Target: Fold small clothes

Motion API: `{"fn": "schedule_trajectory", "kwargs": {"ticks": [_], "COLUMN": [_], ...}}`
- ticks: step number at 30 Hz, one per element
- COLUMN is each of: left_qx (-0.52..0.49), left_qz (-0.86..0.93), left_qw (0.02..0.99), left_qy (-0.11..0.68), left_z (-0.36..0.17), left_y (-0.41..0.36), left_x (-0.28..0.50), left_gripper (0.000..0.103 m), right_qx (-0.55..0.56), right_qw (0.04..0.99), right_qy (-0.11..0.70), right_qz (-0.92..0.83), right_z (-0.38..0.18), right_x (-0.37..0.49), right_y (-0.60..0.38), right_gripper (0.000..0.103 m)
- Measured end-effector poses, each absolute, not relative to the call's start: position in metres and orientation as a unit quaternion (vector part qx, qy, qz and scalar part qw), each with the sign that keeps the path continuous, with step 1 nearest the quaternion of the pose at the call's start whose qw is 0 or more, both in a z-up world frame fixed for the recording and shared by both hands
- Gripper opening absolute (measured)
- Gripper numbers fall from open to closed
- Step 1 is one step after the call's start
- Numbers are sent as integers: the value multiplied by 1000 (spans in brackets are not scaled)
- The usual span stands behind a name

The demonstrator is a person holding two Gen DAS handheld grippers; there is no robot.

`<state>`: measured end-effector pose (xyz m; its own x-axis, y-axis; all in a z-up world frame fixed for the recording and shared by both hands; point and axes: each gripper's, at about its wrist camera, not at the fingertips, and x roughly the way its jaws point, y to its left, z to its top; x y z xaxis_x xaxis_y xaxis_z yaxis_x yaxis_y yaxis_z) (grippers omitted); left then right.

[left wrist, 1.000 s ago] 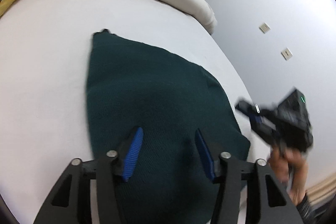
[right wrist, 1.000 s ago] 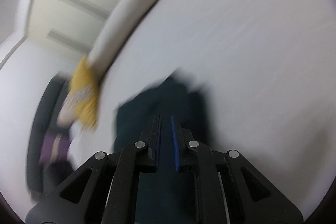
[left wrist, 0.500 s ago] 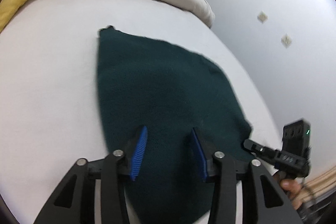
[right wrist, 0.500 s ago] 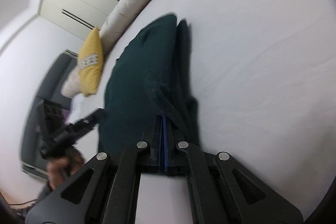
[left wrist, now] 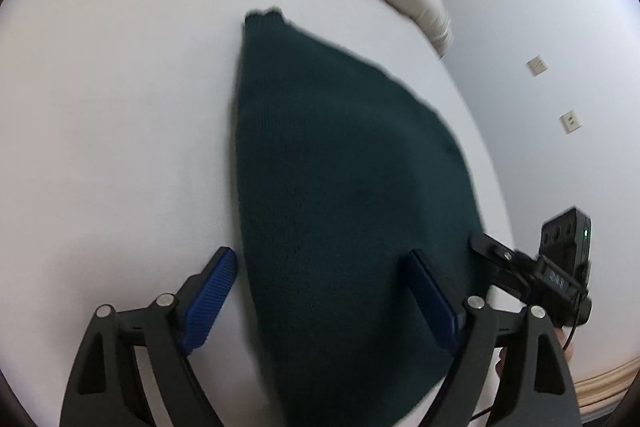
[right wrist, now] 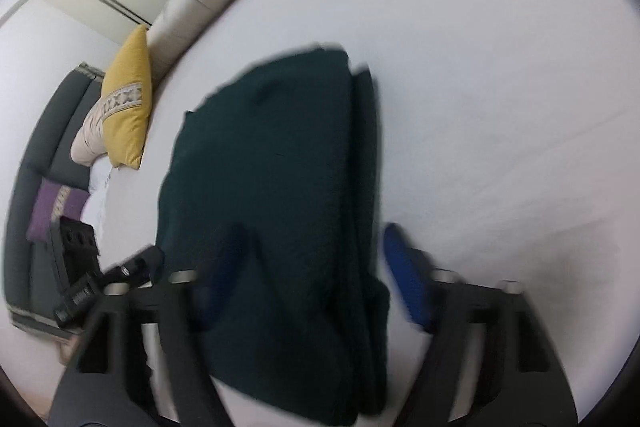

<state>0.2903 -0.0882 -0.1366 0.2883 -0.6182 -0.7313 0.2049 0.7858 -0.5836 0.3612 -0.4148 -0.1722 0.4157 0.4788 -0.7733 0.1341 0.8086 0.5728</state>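
Opening both claws, empty, over garment [left wrist: 344,187] | right view only: yellow cushion [right wrist: 128,99]

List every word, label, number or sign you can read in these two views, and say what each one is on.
None can be read.
Right gripper: pale marks on its black body, too blurred to read.
Left gripper: pale marks on its body, too blurred to read.
Yellow cushion: a woven pattern band, no letters.
Dark green garment: no label shows.
Wall plates: no text shows.
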Motion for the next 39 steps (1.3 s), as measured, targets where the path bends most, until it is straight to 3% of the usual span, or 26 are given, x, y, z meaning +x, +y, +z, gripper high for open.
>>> {"fn": "schedule_trajectory", "kwargs": {"ticks": [2,6,10,14,21,31,39], "left_qx": [-193,-188,-154,-105,-31,-19,-27], "left_qz": [-263,-257,-243,-227,-222,-221,-192], "left_qw": [781,777,788,803,825,854,864], "left_qy": [532,543,545,541,519,470,464], "left_z": [-136,-136,-133,-132,-108,-39,-33], "left_y": [-89,-94,-103,-115,-107,-6,82], "left_x": [294,308,308,305,274,195,141], "left_gripper": [86,65,57,53,35,33,34], "right_qx": [295,277,241,106,-68,-10,39], "right_qw": [788,786,790,825,857,888,871], "right_qy": [528,539,552,550,510,445,446], "right_qz": [115,124,114,79,23,115,200], "right_z": [-177,-177,-183,-175,-146,-51,-37], "right_x": [366,375,397,400,378,292,222], "right_y": [-413,-406,-392,-351,-293,-227,-145], "right_gripper": [44,37,30,28,21,20,20]}}
